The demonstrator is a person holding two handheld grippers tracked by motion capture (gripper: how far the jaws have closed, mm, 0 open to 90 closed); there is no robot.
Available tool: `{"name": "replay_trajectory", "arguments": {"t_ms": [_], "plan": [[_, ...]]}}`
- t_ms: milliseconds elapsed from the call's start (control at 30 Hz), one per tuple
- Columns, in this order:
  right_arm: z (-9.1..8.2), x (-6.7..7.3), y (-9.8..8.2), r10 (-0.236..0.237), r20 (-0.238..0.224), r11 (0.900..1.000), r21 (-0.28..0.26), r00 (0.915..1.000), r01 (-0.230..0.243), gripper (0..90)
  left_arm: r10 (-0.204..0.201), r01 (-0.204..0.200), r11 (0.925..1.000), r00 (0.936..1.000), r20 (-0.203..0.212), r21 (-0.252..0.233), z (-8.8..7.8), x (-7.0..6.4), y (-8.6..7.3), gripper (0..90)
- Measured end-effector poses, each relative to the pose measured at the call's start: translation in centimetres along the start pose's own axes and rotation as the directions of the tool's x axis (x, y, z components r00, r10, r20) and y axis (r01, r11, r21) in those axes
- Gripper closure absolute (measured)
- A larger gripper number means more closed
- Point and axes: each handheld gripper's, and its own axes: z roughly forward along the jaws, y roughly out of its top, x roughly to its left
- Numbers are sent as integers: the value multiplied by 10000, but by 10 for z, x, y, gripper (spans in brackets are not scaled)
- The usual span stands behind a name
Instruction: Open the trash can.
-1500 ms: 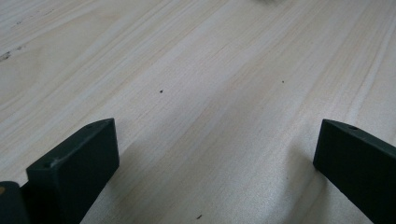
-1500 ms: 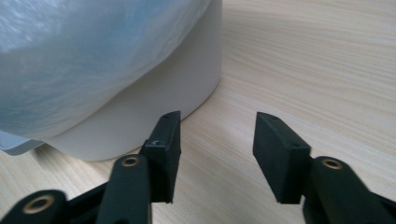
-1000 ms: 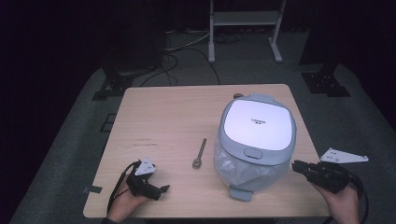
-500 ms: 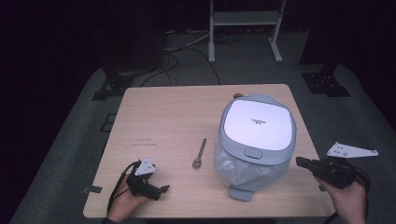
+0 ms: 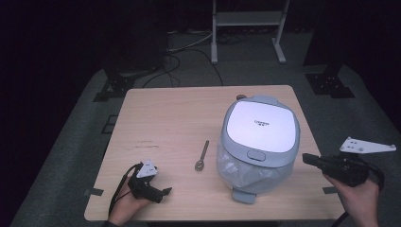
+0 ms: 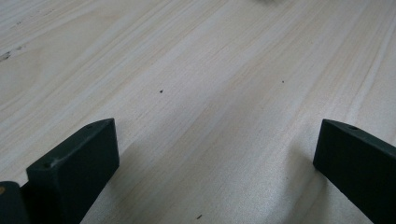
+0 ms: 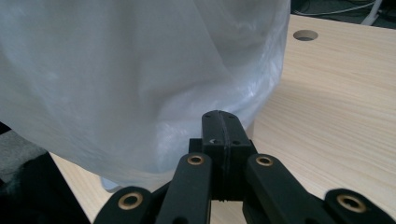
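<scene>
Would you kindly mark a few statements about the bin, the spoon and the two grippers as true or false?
1. The bin has its lid closed. True.
2. The spoon lies inside the bin. False: it lies on the table, to the left of the bin.
3. The left gripper has its jaws wide apart with bare wood between them. True.
4. The right gripper grips the spoon. False: its jaws are shut on nothing, close to the clear bag that lines the bin.
5. The left gripper rests on top of the bin lid. False: it sits low over the table's near left corner.
</scene>
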Motion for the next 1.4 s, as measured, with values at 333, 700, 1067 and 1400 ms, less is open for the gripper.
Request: {"name": "replay_trajectory", "arguments": {"t_ms": [333,700,1067,1400], "plan": [[-16,11,22,-245,-429,9982,-558,9988,221,900,-2,2,10000,10000,1,-6,0,0,0,0],[-35,26,46,-723,-966,9909,-1206,9927,605,899,-4,4,10000,10000,-4,-19,0,0,0,0],[-41,45,68,-1344,-1813,9783,-1810,9742,1013,900,-4,4,10000,10000,-4,-20,0,0,0,0],[-23,61,83,-1726,-2457,9758,-1747,9539,1315,900,-3,3,10000,10000,-4,-20,0,0,0,0]]}}
